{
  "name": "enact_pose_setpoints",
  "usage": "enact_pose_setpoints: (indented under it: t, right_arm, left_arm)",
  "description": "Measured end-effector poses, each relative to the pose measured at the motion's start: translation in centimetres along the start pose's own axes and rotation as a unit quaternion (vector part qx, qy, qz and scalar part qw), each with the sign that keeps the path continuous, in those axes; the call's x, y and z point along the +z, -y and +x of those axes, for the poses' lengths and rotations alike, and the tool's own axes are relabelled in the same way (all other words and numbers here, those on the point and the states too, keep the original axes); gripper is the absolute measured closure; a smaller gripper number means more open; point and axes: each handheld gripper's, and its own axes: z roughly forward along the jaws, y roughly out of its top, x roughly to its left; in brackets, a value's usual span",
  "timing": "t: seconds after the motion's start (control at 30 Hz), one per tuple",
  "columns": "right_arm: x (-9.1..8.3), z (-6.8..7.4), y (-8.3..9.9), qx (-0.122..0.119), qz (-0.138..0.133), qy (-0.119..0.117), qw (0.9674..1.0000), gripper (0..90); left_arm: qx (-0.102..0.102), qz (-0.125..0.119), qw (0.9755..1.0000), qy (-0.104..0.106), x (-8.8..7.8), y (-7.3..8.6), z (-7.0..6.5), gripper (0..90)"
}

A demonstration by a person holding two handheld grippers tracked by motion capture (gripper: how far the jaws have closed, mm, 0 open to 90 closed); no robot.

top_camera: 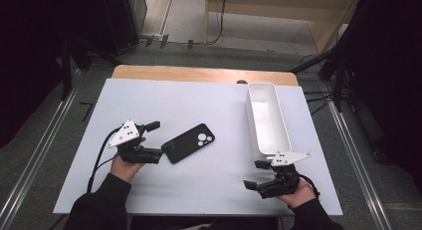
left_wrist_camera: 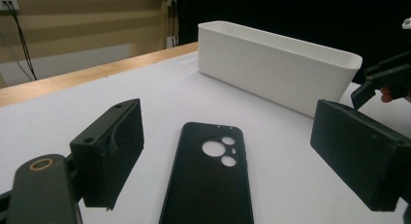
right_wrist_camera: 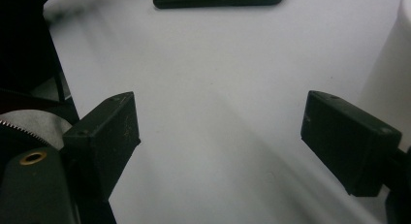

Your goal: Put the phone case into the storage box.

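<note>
Right gripper (top_camera: 255, 174) wide open near front table (top_camera: 164, 98) edge, left gripper (top_camera: 157, 138) open around black phone case (top_camera: 188, 143), white bin (top_camera: 267, 121) far right, bare room between.

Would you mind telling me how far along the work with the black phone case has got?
Nothing looks done yet: the black phone case with round camera cut-outs lies flat on the white table sheet, outside the long white plastic bin. In hand: the left gripper is lined up on the case, jaws open either side of it, not pressing. The right gripper waits open near the bin. Grasping and moving the case is left.
</note>
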Motion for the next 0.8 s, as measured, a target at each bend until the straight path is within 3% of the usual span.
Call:
enact_pose_setpoints:
  t: [0.1, 0.3, 0.47, 0.8]
  right_arm:
    - [0.0, 0.0, 0.0, 0.001, 0.0, -0.001, 1.0, 12.3]
    - [0.0, 0.0, 0.0, -0.001, 0.0, -0.002, 1.0, 12.3]
    - [0.0, 0.1, 0.0, -0.002, -0.001, -0.002, 1.0, 12.3]
    - [0.0, 0.0, 0.0, -0.001, 0.0, -0.002, 1.0, 12.3]
  left_arm:
    - [0.006, -0.001, 1.0, -0.002, 0.3, -0.2, 0.0, 11.8]
    - [-0.006, 0.005, 0.9998, 0.017, 1.2, -0.7, 0.2, 11.8]
    - [0.008, 0.013, 0.9997, 0.018, 2.5, -1.0, 0.3, 11.8]
    - [0.01, 0.013, 0.9996, 0.023, 3.8, -1.5, 0.8, 11.9]
